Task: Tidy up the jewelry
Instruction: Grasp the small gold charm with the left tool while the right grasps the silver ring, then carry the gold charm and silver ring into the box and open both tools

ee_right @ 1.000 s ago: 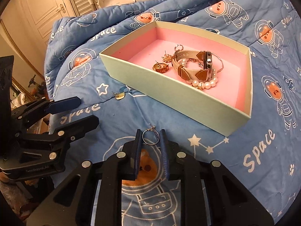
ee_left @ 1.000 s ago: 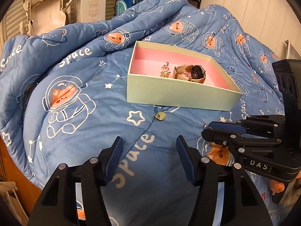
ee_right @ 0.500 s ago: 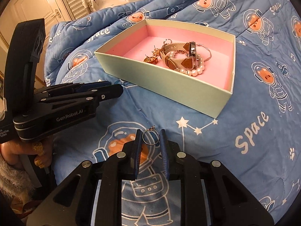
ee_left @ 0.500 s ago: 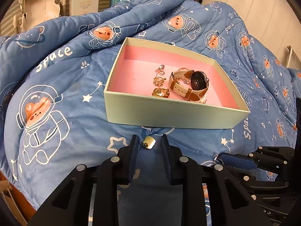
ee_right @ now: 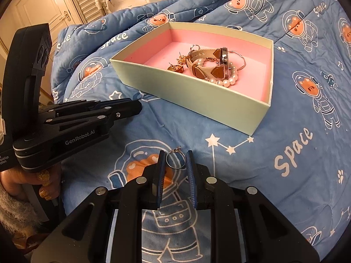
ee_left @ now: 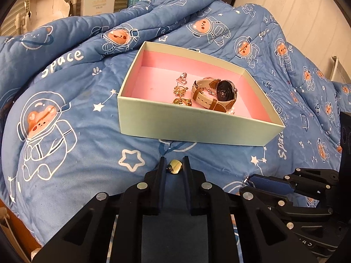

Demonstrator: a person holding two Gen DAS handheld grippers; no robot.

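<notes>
Because the gold charm (ee_left: 174, 166) sits at the very tips of our left claw (ee_left: 173, 168), whose jaws have just been closing and now pinch it on the blue quilt (ee_left: 72, 109) just in front of the box (ee_left: 193, 129), we judge a slip likely once we lift. Our right claw (ee_right: 175, 161), nearly closed, grips a thin hoop earring (ee_right: 175, 160) by its edges; a tilt could spring it loose into the quilt's folds, short of the watch (ee_right: 210, 63) and pearls (ee_right: 228, 80).

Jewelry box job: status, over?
Left tongs just closed on gold charm. Right tongs shut on hoop earring. Box ahead, path clear.
</notes>
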